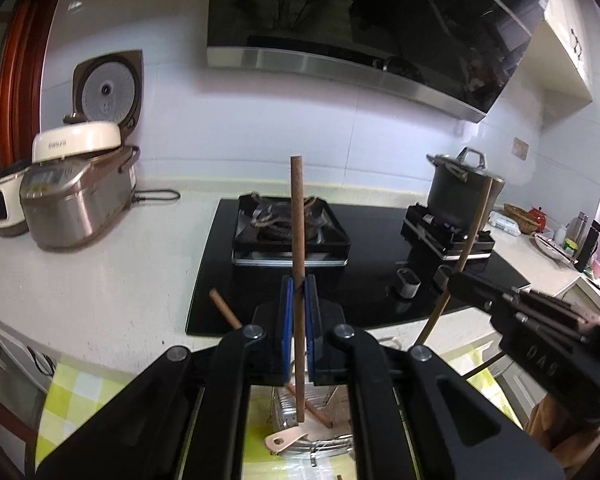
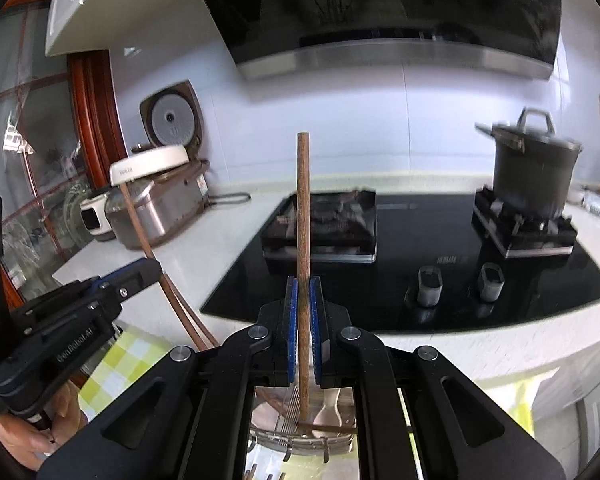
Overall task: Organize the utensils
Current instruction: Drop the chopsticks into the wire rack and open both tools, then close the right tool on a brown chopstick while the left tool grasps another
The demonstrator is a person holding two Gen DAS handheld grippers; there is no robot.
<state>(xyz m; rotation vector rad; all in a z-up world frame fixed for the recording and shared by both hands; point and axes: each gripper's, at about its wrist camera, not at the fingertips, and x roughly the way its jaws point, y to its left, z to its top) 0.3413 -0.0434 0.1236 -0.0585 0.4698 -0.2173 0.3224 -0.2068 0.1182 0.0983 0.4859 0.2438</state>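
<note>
My left gripper (image 1: 299, 292) is shut on a brown wooden chopstick (image 1: 297, 216) that stands upright, its lower end over a metal utensil rack (image 1: 320, 446) below. A pale spoon (image 1: 284, 438) and another chopstick (image 1: 225, 308) lie in that rack. My right gripper (image 2: 303, 296) is shut on a second upright chopstick (image 2: 303, 200), above the same rack (image 2: 300, 436), where a fork (image 2: 290, 416) and a pale spoon (image 2: 328, 410) rest. Each gripper shows in the other's view, the right gripper (image 1: 450, 276) and the left gripper (image 2: 152, 270).
A black gas hob (image 1: 364, 280) with two burners is ahead; a lidded pot (image 1: 460, 184) sits on the right burner. An open rice cooker (image 1: 72, 196) stands at left on the white counter (image 1: 100, 280). A yellow checked cloth (image 1: 80, 392) lies under the rack.
</note>
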